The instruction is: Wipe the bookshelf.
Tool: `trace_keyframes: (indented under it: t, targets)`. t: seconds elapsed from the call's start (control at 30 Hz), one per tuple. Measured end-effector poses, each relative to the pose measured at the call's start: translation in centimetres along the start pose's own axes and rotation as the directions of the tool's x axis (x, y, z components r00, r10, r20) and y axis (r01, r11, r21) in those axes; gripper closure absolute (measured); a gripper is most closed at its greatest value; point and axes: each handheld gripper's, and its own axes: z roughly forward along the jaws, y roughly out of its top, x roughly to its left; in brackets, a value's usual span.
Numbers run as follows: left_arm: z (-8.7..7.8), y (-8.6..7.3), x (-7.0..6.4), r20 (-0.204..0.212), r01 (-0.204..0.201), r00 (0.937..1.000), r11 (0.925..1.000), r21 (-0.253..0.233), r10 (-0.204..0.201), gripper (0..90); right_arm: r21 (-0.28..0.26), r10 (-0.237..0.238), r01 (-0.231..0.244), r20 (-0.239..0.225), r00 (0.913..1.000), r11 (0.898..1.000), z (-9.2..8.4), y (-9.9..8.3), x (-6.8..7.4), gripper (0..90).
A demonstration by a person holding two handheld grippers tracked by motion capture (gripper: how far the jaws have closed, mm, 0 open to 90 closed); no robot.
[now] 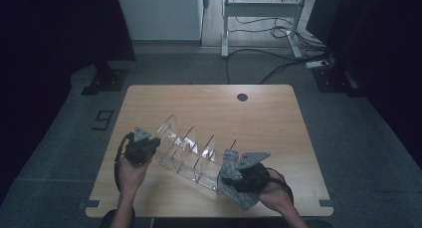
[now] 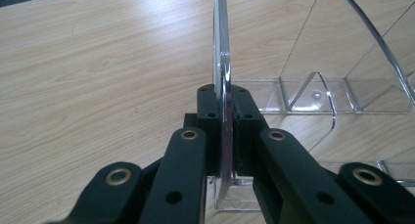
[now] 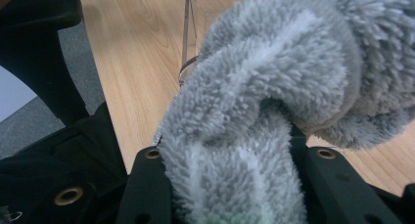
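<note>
A clear acrylic divider rack (image 1: pixel 191 153) with several upright panels lies across the wooden table (image 1: pixel 268 118). My left gripper (image 1: pixel 149 146) is shut on the rack's end panel (image 2: pixel 222 62), which stands edge-on between the jaws (image 2: pixel 224 131). My right gripper (image 1: pixel 234 173) holds a fluffy grey cloth (image 1: pixel 234 185) against the rack's near right end. In the right gripper view the cloth (image 3: pixel 274 101) bulges up between the jaws and hides the pads. A clear panel edge (image 3: pixel 187 33) rises behind it.
A round cable hole (image 1: pixel 242 97) sits near the table's far edge. Beyond the table are a white desk frame (image 1: pixel 259 19) and cables on the floor. A dark chair part (image 3: pixel 44 48) stands at the left of the right gripper view.
</note>
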Motion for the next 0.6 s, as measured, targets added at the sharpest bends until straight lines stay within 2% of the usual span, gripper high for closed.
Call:
trace_keyframes:
  t: [0.4,0.6]
  targets:
    - [0.0,0.0,0.1,0.006,-0.001,1.0000,1.0000,-0.001,0.001,85.4,0.053,0.021,-0.021,0.003,0.9998,0.998,1.6,-0.9,-0.2,61.4]
    - [0.0,-0.1,0.3,0.025,-0.006,0.9997,1.0000,-0.008,0.006,85.4,0.085,0.033,-0.033,-0.001,0.9995,0.996,2.5,-1.6,-0.4,61.3]
